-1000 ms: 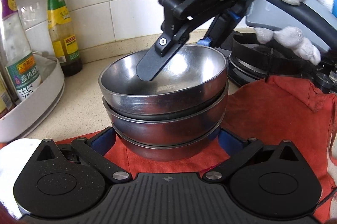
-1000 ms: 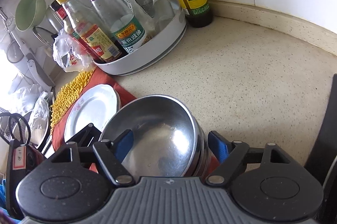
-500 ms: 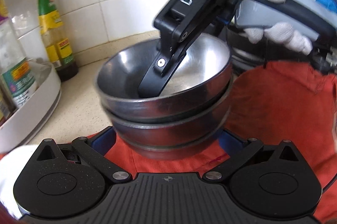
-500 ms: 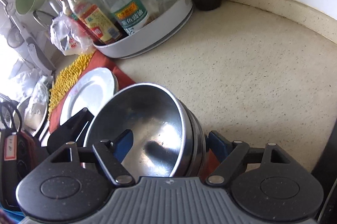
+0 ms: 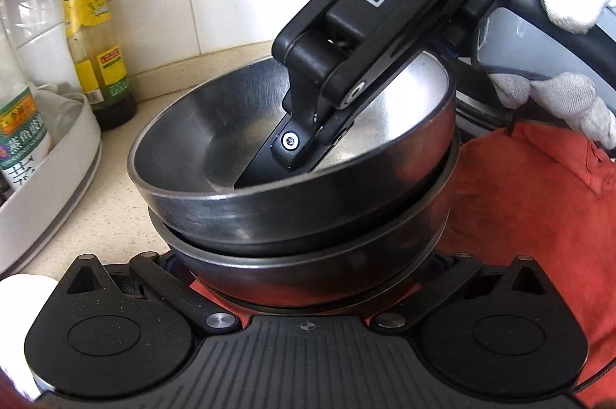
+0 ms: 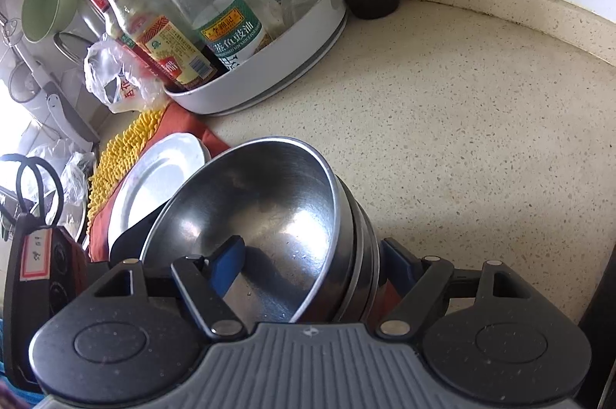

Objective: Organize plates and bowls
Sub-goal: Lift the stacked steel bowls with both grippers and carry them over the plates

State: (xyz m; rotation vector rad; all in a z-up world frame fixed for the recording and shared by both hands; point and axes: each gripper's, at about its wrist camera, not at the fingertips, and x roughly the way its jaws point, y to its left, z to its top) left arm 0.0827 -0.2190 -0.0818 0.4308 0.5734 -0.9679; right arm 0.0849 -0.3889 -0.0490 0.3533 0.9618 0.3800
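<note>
Right wrist view: right gripper [image 6: 308,251] fingers straddle the bowls' [image 6: 265,209] rim, unclamped; left gripper's [image 5: 308,255] fingers hidden; squeeze squarely first.

The stacked bowls [image 5: 292,209] are bare silver steel on a red-orange cloth [image 5: 539,201], and the worktop [image 6: 462,124] is cream with fine dark speckles. The plate [image 6: 154,178] and round tray [image 6: 269,78] are white, the fluffy mat [image 6: 119,155] yellow, and the corner bottle [image 5: 92,24] wears green and yellow labels.
</note>
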